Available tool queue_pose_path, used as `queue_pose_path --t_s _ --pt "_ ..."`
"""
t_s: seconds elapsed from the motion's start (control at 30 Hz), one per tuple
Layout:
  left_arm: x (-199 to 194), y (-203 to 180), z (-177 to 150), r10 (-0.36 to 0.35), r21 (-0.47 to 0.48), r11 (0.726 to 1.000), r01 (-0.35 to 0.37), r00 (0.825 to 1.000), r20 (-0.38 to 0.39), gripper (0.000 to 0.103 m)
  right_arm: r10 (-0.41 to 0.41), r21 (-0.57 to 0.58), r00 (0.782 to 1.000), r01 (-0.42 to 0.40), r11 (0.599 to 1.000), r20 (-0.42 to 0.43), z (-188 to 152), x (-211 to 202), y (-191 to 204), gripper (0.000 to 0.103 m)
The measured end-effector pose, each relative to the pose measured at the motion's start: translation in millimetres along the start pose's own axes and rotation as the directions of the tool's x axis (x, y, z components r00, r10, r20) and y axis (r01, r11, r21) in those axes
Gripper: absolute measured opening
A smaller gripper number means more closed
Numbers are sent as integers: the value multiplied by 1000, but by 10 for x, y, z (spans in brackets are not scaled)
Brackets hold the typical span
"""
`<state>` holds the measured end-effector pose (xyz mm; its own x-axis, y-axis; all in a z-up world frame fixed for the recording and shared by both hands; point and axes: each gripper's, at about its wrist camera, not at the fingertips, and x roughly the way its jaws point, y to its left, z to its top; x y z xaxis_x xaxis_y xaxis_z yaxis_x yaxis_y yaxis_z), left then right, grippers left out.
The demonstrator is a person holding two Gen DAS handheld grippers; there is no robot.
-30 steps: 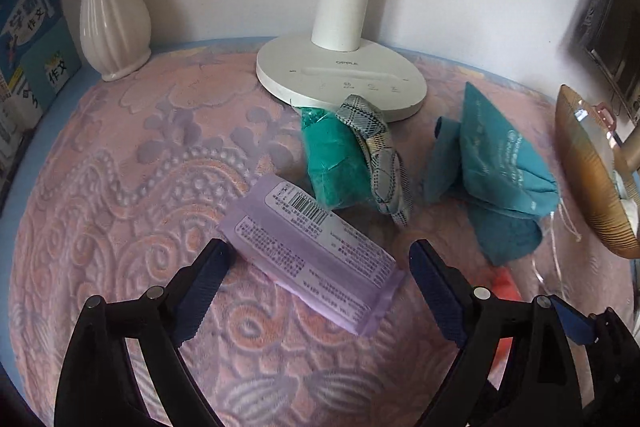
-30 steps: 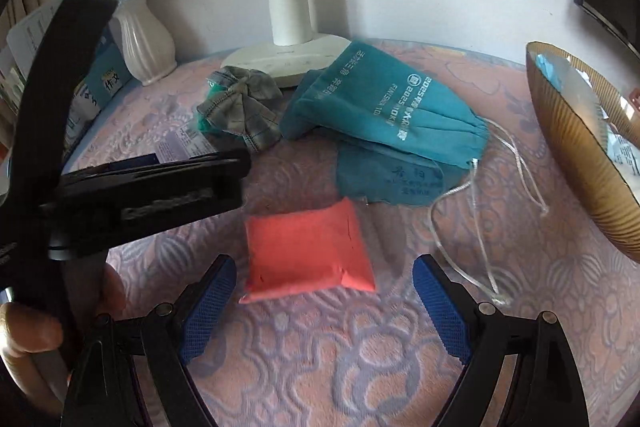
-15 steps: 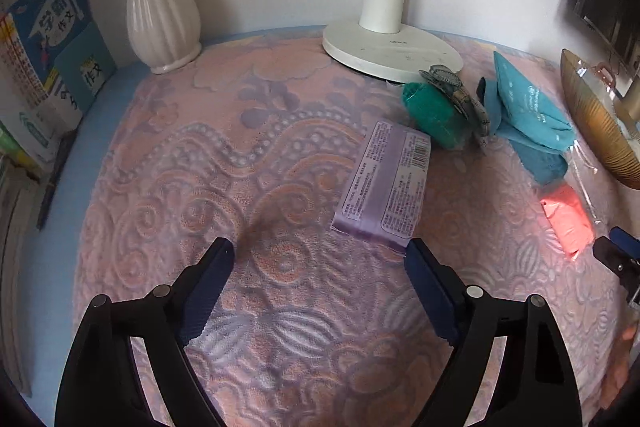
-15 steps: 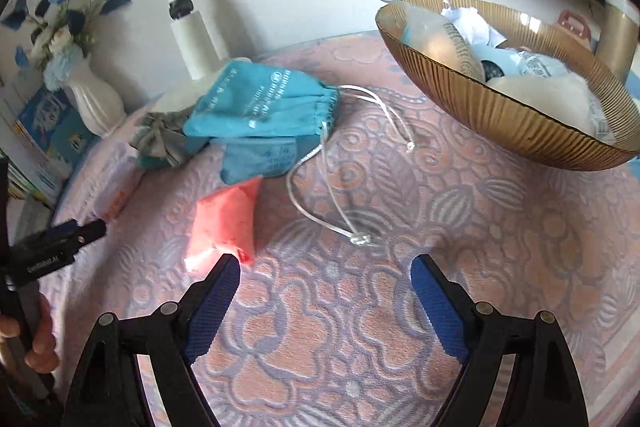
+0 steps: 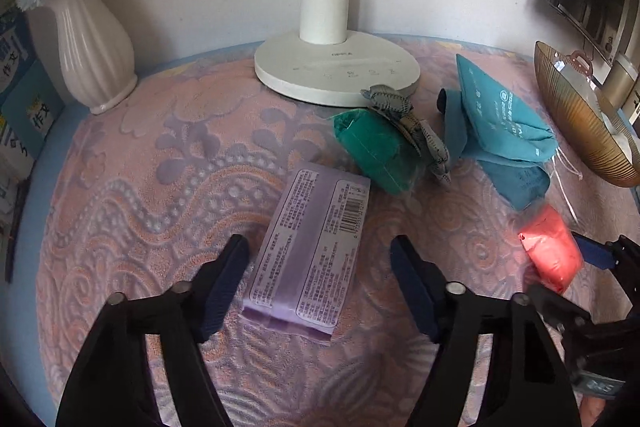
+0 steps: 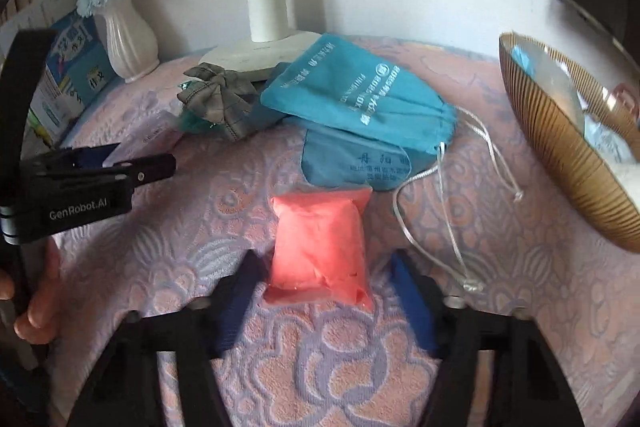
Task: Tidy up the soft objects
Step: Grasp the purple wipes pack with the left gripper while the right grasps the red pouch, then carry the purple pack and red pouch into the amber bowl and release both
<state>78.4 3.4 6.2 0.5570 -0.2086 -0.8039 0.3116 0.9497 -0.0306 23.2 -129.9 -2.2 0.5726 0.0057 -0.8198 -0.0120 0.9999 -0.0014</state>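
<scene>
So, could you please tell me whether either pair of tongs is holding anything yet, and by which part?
Nothing is gripped yet. The left tongs are closing around the purple packet's near end, the right tongs around the red pouch's near end.

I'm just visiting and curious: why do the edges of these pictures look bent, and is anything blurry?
Both wrist views are fisheye, so the table edge bows and the corners go black. Left wrist view: the purple packet is sharp, the red pouch smeared. Right wrist view: the right gripper looks soft, with its jaws closing around the pouch; soft daylight, faint shadows.
</scene>
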Motion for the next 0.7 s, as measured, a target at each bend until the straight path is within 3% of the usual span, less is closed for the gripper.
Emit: queue_pose_path --t_s 0.03,0.13,0.3,0.5,0.7 --pt "6 -11 10 10 6 1000 -10 1000 2 38 8 -12 1000 -8 1000 7 -9 -16 13 45" --pt "-30 -32 1 9 14 1000 -9 1000 13 37 36 -43 999 -35 998 22 -58 -83 63 41" --pt "-284 -137 -189 14 44 999 -16 999 38 37 151 -62 986 -147 987 64 -248 -359 91 41" --pt "-675 -335 -424 -58 71 996 52 995 82 37 150 -88 985 -143 986 81 -530 -647 111 41" --pt "-928 -653 -415 -110 108 989 98 988 112 37 122 -60 983 -114 992 137 -615 -1014 -94 41"
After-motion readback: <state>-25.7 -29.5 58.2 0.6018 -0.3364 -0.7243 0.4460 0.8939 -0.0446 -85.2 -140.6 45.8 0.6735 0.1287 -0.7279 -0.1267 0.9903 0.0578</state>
